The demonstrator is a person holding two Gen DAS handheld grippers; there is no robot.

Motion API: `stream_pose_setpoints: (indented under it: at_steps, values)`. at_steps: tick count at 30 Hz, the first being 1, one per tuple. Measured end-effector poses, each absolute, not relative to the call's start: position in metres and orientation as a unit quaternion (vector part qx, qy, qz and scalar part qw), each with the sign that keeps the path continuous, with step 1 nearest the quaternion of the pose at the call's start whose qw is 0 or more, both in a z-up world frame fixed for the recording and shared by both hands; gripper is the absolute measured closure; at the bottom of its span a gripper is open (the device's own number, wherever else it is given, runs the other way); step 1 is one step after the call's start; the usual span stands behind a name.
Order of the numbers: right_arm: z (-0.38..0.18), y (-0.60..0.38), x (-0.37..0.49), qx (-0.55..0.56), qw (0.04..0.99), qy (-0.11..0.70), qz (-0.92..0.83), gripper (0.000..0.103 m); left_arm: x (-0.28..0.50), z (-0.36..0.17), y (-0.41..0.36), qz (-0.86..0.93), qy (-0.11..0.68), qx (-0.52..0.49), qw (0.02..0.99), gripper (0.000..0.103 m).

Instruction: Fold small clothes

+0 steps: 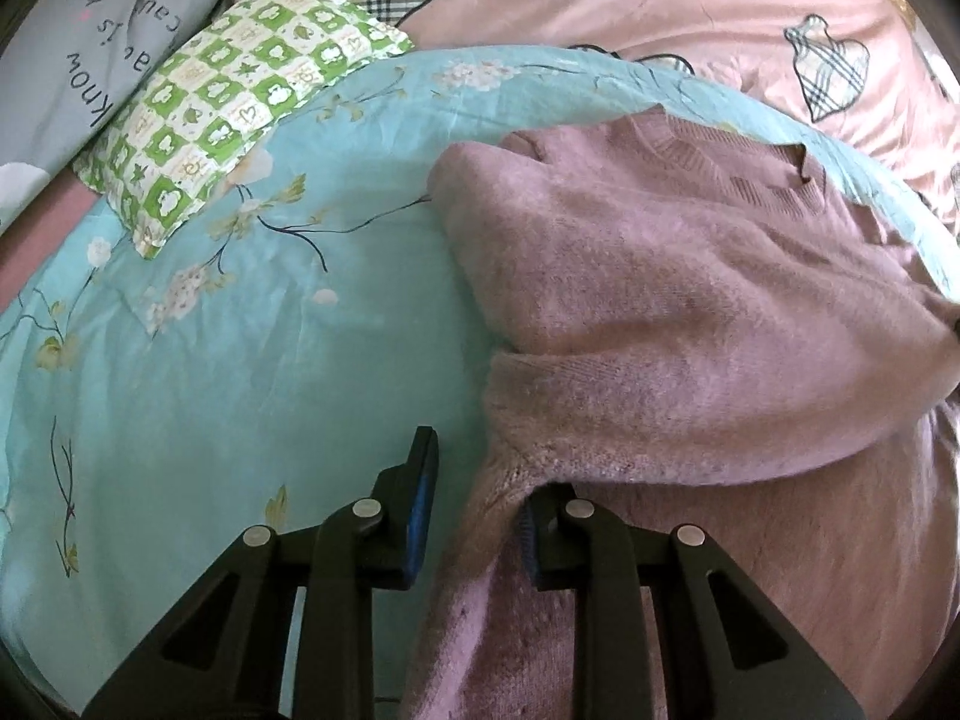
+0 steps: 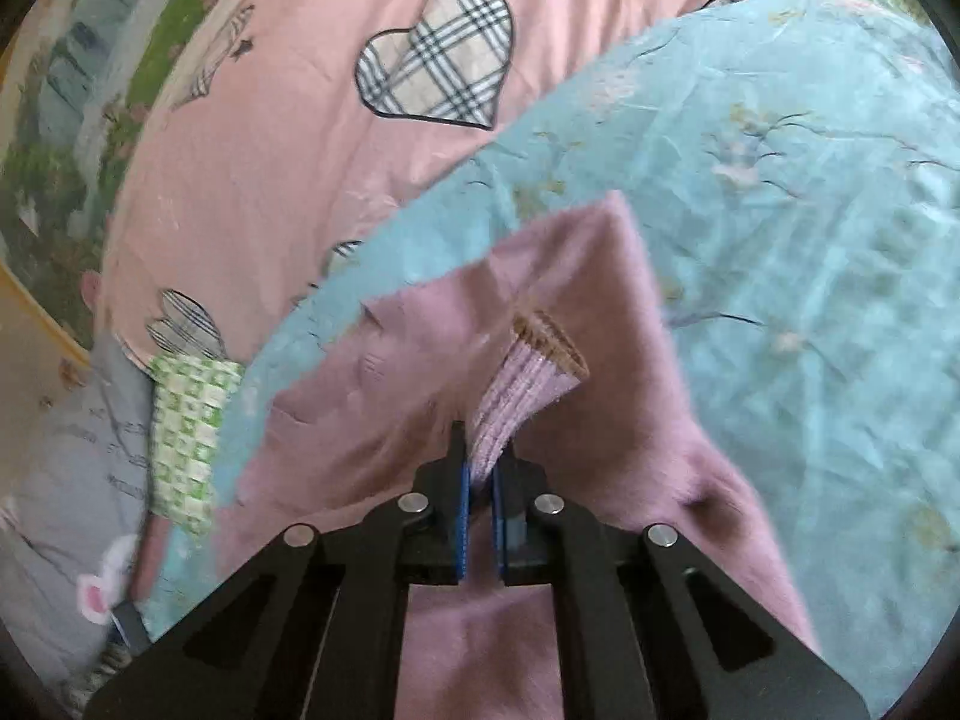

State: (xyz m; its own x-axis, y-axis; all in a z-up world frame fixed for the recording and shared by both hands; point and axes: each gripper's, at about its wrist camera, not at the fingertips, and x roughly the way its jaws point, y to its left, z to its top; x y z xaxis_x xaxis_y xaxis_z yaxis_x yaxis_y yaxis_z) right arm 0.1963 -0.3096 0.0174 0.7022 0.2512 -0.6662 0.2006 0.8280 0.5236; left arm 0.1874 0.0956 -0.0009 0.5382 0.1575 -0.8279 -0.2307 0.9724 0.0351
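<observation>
A mauve knit sweater (image 1: 690,300) lies partly folded on a teal flowered sheet (image 1: 270,360). My left gripper (image 1: 480,468) stands over the sweater's near left edge. Knit drapes onto its right finger, while the left pad (image 1: 423,504) stands clear of the fabric with sheet showing beside it. In the right wrist view the sweater (image 2: 360,420) spreads below my right gripper (image 2: 485,444). That gripper is shut on the ribbed sleeve cuff (image 2: 528,378), which sticks up and forward from between the pads.
A pink quilt with plaid hearts (image 1: 660,0) (image 2: 300,150) lies bunched beyond the sheet (image 2: 780,240). A green checked pillow (image 1: 240,102) (image 2: 186,432) and a grey printed pillow (image 1: 78,60) (image 2: 72,450) sit at the sheet's edge.
</observation>
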Motion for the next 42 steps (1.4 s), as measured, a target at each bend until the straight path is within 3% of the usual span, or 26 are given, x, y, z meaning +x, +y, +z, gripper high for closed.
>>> stream_pose_setpoints:
  at_steps: [4, 6, 8, 10, 12, 15, 21, 22, 23, 24, 25, 26, 31, 38, 42]
  values:
    - [0.003, -0.314, 0.190, 0.289, 0.862, 0.417, 0.014, 0.086, 0.174, 0.005, 0.103, 0.052, 0.483, -0.057, 0.872, 0.070]
    - [0.006, -0.315, 0.183, 0.288, 0.865, 0.410, 0.021, 0.068, 0.163, 0.011, 0.112, 0.014, 0.488, -0.076, 0.870, 0.053]
    - [0.016, -0.315, 0.176, 0.271, 0.874, 0.402, 0.021, 0.063, 0.156, 0.021, 0.125, -0.010, 0.483, -0.099, 0.870, 0.052]
    - [0.027, -0.318, 0.168, 0.249, 0.887, 0.390, 0.004, 0.062, 0.160, 0.034, 0.143, -0.025, 0.472, -0.134, 0.871, 0.047]
    - [0.039, -0.322, 0.159, 0.243, 0.900, 0.363, 0.001, 0.062, 0.176, 0.040, 0.157, -0.029, 0.471, -0.165, 0.866, 0.035]
    - [0.048, -0.315, 0.167, 0.233, 0.905, 0.356, 0.027, 0.062, 0.220, 0.037, 0.170, -0.037, 0.479, -0.196, 0.855, 0.029]
    - [0.047, -0.295, 0.195, 0.209, 0.902, 0.372, 0.063, 0.062, 0.296, 0.003, 0.167, -0.051, 0.529, -0.234, 0.814, 0.028]
    - [0.047, -0.293, 0.196, 0.206, 0.902, 0.373, 0.068, 0.062, 0.300, 0.001, 0.164, -0.049, 0.530, -0.228, 0.816, 0.029]
    - [0.046, -0.290, 0.198, 0.202, 0.902, 0.374, 0.074, 0.062, 0.303, 0.000, 0.159, -0.048, 0.524, -0.217, 0.822, 0.036]
    - [0.045, -0.286, 0.199, 0.196, 0.902, 0.376, 0.082, 0.062, 0.305, 0.003, 0.153, -0.047, 0.512, -0.202, 0.833, 0.067]
    - [0.043, -0.283, 0.201, 0.191, 0.901, 0.379, 0.088, 0.061, 0.307, 0.004, 0.150, -0.051, 0.506, -0.194, 0.839, 0.087]
    - [0.041, -0.279, 0.203, 0.187, 0.900, 0.382, 0.094, 0.061, 0.306, 0.006, 0.150, -0.050, 0.499, -0.189, 0.844, 0.093]
    - [0.030, -0.263, 0.217, 0.153, 0.894, 0.402, 0.123, 0.061, 0.295, 0.039, 0.170, -0.017, 0.416, -0.182, 0.891, 0.098]
    - [-0.002, -0.269, 0.256, 0.101, 0.888, 0.447, 0.033, 0.062, 0.315, -0.002, 0.172, 0.016, 0.453, -0.136, 0.881, 0.097]
    - [0.010, -0.271, 0.250, 0.108, 0.894, 0.434, 0.033, 0.061, 0.307, 0.003, 0.180, 0.020, 0.453, -0.142, 0.880, 0.086]
